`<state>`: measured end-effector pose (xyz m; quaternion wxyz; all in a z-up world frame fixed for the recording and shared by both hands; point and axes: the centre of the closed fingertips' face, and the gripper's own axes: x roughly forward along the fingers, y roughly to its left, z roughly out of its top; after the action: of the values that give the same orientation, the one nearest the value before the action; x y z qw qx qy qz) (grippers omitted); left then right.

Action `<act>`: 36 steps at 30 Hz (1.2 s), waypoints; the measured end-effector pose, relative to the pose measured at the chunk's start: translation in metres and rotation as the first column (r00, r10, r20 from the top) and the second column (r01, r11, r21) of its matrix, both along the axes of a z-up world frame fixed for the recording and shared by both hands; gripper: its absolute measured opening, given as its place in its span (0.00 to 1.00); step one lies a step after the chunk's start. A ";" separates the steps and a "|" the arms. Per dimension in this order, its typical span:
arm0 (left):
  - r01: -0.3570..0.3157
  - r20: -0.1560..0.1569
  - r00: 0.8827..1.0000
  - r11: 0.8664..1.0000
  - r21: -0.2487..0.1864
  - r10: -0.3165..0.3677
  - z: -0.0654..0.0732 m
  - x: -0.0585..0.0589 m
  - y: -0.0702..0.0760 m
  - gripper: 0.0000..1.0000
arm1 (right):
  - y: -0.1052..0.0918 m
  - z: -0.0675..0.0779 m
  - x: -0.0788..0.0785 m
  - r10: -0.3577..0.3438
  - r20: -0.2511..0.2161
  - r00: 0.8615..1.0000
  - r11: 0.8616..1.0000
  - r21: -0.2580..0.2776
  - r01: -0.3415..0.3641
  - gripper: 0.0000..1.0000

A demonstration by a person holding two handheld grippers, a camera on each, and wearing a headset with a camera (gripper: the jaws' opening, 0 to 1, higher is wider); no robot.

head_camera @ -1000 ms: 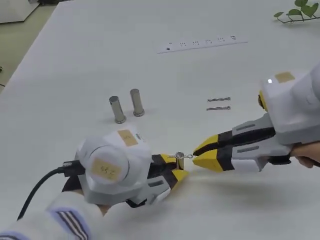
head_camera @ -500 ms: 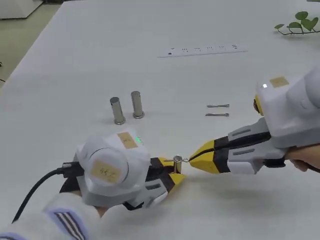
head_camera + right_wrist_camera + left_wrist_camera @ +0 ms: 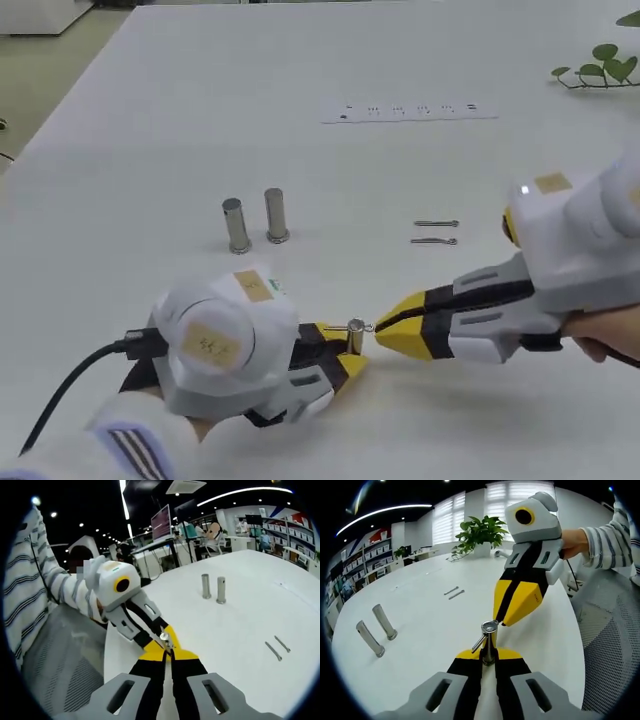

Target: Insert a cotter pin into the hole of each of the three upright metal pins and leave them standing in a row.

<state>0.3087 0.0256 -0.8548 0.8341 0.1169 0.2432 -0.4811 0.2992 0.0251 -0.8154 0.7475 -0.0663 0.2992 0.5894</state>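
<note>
The left tool [image 3: 345, 352] lies low on the counter at lower left, pointing right, jaws clamped on a pin [image 3: 354, 338], with a striped sleeve [image 3: 130, 440] behind it. The right tool [image 3: 383, 327] reaches in level from the right edge, held by a hand [image 3: 610, 335], jaws pressed together on the cotter pin [image 3: 366, 325], tip to tip with the left.

I'm looking down on a plain white surface [image 3: 150, 120]. Left of centre, two metal pins [image 3: 236, 224] [image 3: 275, 215] stand upright on it, just beside each other. Right of centre, well apart from them, two cotter pins [image 3: 436, 223] [image 3: 434, 241] lie flat and parallel. A white power strip [image 3: 410, 110] lies near the top. A leafy sprig [image 3: 600, 65] rests at the upper right edge. At lower centre a third metal pin [image 3: 355, 335] stands upright; I can't tell whether its foot touches.
</note>
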 end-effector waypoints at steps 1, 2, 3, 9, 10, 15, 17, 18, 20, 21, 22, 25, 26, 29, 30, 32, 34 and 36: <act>-0.001 -0.001 1.000 1.000 -0.001 0.001 0.000 0.000 0.000 0.07 | 0.000 -0.001 0.000 -0.004 0.001 1.000 1.000 0.000 0.004 0.07; -0.001 0.004 1.000 1.000 0.002 0.001 0.000 0.000 0.000 0.07 | -0.001 -0.001 0.000 -0.009 0.003 1.000 1.000 0.000 0.009 0.08; 0.005 0.014 1.000 1.000 0.009 -0.006 0.000 0.000 0.000 0.07 | -0.001 -0.001 0.000 -0.013 0.008 1.000 1.000 0.000 0.013 0.09; 0.004 0.033 0.999 1.000 -0.002 -0.004 0.006 -0.001 0.005 0.22 | 0.004 -0.002 0.000 -0.014 0.017 1.000 1.000 0.009 0.014 0.13; 0.003 0.037 0.999 1.000 -0.007 -0.003 0.008 -0.001 0.007 0.30 | 0.005 -0.002 0.000 -0.010 0.019 1.000 1.000 0.011 0.010 0.13; -0.003 0.005 1.000 0.998 -0.057 0.003 0.016 -0.004 0.016 0.44 | 0.011 -0.004 -0.002 0.008 0.023 1.000 1.000 0.009 -0.008 0.16; -0.008 0.007 1.000 0.998 -0.066 0.008 0.017 -0.006 0.021 0.48 | 0.014 -0.006 -0.004 0.025 0.023 0.999 1.000 0.004 -0.025 0.16; -0.011 0.004 1.000 0.997 -0.071 0.012 0.017 -0.007 0.023 0.51 | 0.015 -0.007 -0.004 0.030 0.025 0.999 1.000 0.001 -0.030 0.16; -0.014 -0.005 1.000 0.996 -0.087 0.013 0.019 -0.010 0.027 0.57 | 0.016 -0.008 -0.004 0.033 0.030 0.999 0.999 -0.004 -0.033 0.17; -0.014 -0.008 1.000 0.996 -0.092 0.014 0.020 -0.010 0.027 0.59 | 0.017 -0.008 -0.003 0.032 0.030 0.999 0.999 -0.003 -0.032 0.17; -0.019 -0.014 1.000 0.994 -0.103 0.017 0.021 -0.012 0.029 0.63 | 0.018 -0.009 -0.003 0.032 0.030 0.999 0.999 -0.002 -0.032 0.17; -0.036 -0.052 0.998 0.993 -0.113 0.030 0.017 -0.015 0.032 0.70 | 0.019 -0.011 -0.002 0.036 0.030 0.999 0.999 -0.005 -0.035 0.18; -0.037 -0.051 0.998 0.993 -0.113 0.031 0.017 -0.017 0.033 0.72 | 0.020 -0.012 -0.003 0.042 0.032 0.999 0.999 -0.011 -0.041 0.18; -0.047 -0.062 0.997 0.991 -0.122 0.040 0.016 -0.020 0.034 0.78 | 0.021 -0.016 -0.003 0.053 0.039 0.998 0.998 -0.025 -0.052 0.18; -0.049 -0.063 0.997 0.990 -0.132 0.041 0.017 -0.022 0.034 0.80 | 0.022 -0.017 -0.003 0.056 0.040 0.998 0.998 -0.027 -0.055 0.18; -0.052 -0.071 0.997 0.987 -0.151 0.042 0.019 -0.024 0.033 0.85 | 0.023 -0.020 -0.003 0.058 0.043 0.997 0.998 -0.032 -0.057 0.18; -0.057 -0.074 0.996 0.986 -0.155 0.046 0.021 -0.025 0.034 0.90 | 0.023 -0.023 -0.003 0.061 0.043 0.997 0.997 -0.039 -0.060 0.17; -0.079 -0.098 0.993 0.984 -0.159 0.064 0.020 -0.026 0.036 0.99 | 0.023 -0.026 -0.003 0.065 0.042 0.997 0.997 -0.047 -0.063 0.17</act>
<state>0.2830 0.0615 -0.8346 0.8456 0.0172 0.2454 -0.4738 0.2966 0.0485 -0.8414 0.7329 -0.1056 0.2940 0.6044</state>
